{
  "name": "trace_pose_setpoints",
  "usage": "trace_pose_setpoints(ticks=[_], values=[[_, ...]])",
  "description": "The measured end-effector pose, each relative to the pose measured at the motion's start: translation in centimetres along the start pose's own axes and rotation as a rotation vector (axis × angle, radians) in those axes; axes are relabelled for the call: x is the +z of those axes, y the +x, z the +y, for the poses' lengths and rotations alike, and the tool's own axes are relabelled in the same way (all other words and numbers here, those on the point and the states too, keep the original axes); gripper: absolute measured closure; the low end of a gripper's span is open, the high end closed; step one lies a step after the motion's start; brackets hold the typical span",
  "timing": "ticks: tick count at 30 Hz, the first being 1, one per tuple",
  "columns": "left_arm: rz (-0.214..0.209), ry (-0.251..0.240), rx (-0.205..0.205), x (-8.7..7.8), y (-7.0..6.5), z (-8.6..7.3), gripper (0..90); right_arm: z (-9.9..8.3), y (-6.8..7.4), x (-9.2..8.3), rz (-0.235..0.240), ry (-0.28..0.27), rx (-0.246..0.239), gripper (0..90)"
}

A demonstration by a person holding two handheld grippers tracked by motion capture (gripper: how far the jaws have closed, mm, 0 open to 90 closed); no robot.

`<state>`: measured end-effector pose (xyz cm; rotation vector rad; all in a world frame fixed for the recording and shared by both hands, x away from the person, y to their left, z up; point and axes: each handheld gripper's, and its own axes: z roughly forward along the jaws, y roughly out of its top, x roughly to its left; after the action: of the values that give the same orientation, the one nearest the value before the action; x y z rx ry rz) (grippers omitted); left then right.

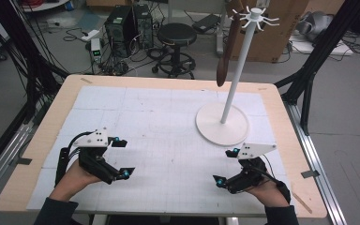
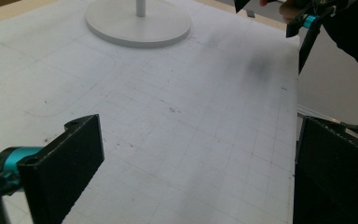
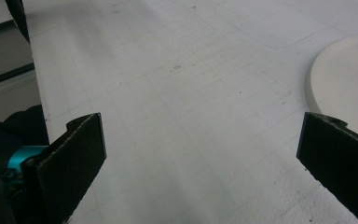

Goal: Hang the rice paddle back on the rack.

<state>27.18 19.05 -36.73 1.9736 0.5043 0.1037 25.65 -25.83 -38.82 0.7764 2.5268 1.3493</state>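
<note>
The left tongs (image 1: 121,157) lie low over the near left part of the light wooden counter (image 1: 37,140), which is covered by a white gridded mat (image 1: 168,140); a hand (image 1: 72,180) in a dark sleeve holds them from below, and their two black jaws are spread wide with nothing between them. In the left gripper view the same tongs (image 2: 196,154) show bare gridded mat (image 2: 191,116) in the gap between the jaws. Ahead of them and to the right stands a white stand with a round flat base (image 1: 222,124) and a thin upright pole (image 1: 239,65), topped by a ring of short white hooks (image 1: 255,16). A long brown strip (image 1: 227,49) hangs from one hook, to the left of the pole, its lower end clear of the counter. The right tongs (image 1: 226,166) sit just in front of the base, near the right edge of the mat, held by the other hand (image 1: 269,192); their jaws too are spread wide and empty. In the right gripper view these tongs (image 3: 200,149) face open mat (image 3: 168,93), with the edge of the round base (image 3: 345,79) ahead of the right-hand jaw.
</note>
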Motion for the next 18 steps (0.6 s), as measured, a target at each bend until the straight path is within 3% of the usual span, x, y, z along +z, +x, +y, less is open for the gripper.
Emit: trace_pose_setpoints(ticks=[10,18], values=[[0.007,-0.005,-0.004,0.1,0.0,-0.9,1.7,0.0,0.0,-0.1,0.006,0.000,0.002,0.2],[-0.005,-0.002,0.017,0.2,-0.2,-1.0,1.7,0.0,0.0,-0.2,0.010,-0.009,-0.001,0.2]])
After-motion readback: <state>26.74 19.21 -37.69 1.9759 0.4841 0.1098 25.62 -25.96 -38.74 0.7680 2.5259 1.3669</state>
